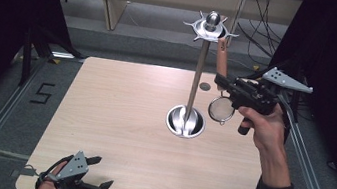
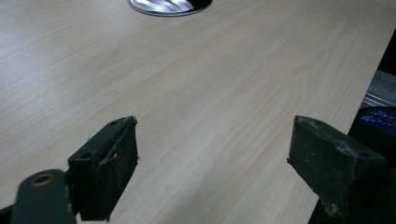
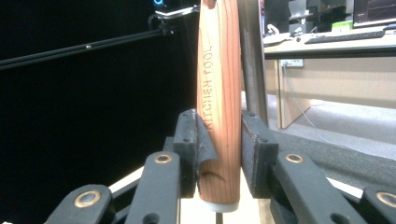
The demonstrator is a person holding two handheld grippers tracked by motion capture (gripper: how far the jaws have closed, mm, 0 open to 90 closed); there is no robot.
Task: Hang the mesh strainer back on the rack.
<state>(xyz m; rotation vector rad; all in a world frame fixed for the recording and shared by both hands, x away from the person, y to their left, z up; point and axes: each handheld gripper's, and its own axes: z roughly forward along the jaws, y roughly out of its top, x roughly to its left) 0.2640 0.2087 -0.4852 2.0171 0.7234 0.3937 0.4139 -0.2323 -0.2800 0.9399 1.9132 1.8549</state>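
Two grippers, one per hand, over one pale wooden table (image 1: pixel 115 132). At the near left corner, in the high view: the left gripper (image 1: pixel 100 172), held low in the left hand (image 1: pixel 59 187), with its two black jaws standing wide apart and gripping nothing; in the left gripper view the left gripper (image 2: pixel 212 163) again, bare tabletop (image 2: pixel 210 84) between the two pads, one sliver of a shiny round base (image 2: pixel 169 4) at the top edge. Right of centre in the high view: one metal stand (image 1: pixel 198 73), made of one round mirrored base (image 1: pixel 185 122), one upright pole and one spiked ring of hooks under a ball at the top. Just right of the pole, off the table: one small strainer (image 1: pixel 221 109), upright, its one wooden handle (image 1: pixel 221 59) pointing up toward the hook ring and its one round mesh bowl hanging below. Farther right: the right gripper (image 1: pixel 220 81), held in the right hand (image 1: pixel 265 129), clamped on that handle near its lower end. In the right gripper view: the right gripper (image 3: pixel 218 149), both pads pressed on the two sides of the handle (image 3: pixel 219 93), lettering "KITCHEN TOOL" running up the wood, the pole (image 3: pixel 252 56) directly behind it.
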